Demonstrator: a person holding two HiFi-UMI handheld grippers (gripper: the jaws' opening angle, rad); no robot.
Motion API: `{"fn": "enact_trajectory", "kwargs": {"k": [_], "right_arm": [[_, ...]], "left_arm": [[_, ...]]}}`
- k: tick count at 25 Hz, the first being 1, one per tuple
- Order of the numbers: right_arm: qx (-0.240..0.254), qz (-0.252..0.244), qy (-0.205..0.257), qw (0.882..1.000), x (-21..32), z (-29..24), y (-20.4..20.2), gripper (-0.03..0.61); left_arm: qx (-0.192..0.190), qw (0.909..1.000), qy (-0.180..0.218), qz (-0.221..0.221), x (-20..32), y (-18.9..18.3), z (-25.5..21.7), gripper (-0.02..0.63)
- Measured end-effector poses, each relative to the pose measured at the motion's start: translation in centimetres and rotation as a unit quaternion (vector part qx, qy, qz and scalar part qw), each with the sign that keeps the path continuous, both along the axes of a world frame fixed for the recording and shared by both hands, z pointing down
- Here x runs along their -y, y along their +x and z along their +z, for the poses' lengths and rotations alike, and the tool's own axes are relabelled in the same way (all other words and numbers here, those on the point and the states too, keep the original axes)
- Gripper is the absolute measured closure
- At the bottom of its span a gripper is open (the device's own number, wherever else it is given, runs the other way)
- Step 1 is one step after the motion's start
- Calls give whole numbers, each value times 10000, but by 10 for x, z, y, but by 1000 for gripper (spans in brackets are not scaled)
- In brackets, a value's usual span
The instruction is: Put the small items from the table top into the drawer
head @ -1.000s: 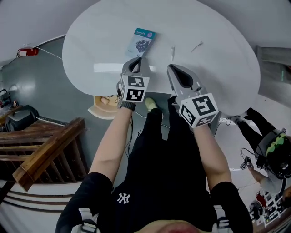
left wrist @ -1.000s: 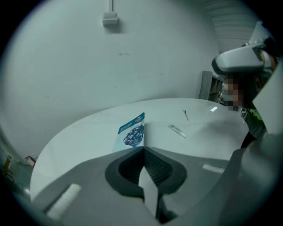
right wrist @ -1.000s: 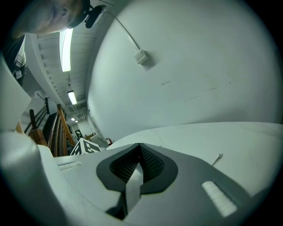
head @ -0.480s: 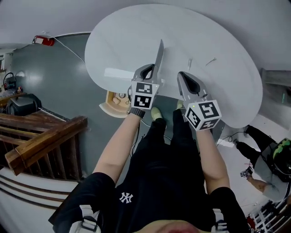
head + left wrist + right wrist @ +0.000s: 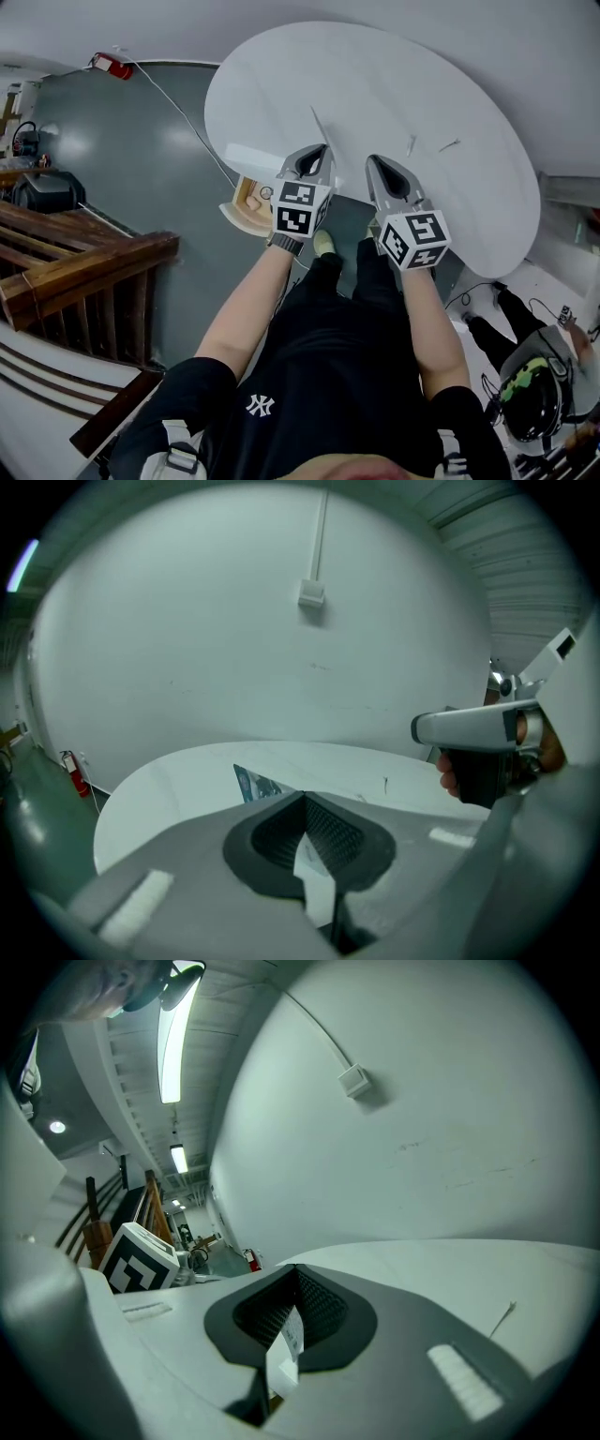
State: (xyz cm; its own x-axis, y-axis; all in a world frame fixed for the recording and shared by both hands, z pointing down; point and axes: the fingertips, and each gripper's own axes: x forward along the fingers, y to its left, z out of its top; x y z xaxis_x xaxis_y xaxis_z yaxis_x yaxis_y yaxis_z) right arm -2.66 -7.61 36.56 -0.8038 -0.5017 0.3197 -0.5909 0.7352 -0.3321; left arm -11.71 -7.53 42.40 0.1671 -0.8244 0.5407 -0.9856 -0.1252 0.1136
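My left gripper has its jaws pinching the packet, which stands edge-on to me over the counter. My right gripper has its jaws pressed together, empty. Two pins lie at its 1 o'clock. The open drawer sits at the left gripper's 8 o'clock
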Motion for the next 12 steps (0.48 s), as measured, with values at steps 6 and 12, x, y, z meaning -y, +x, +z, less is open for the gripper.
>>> {"fn": "enact_trajectory", "kwargs": {"k": [6, 12], "right_arm": [[11, -394, 121, 9991, -20, -11, -37, 555], [14, -808, 149, 9966, -46, -12, -72, 555]], "left_arm": [[-103, 9994, 102, -304, -31, -25, -14, 612], [-169, 9976, 133, -664, -66, -52, -18, 612]]}}
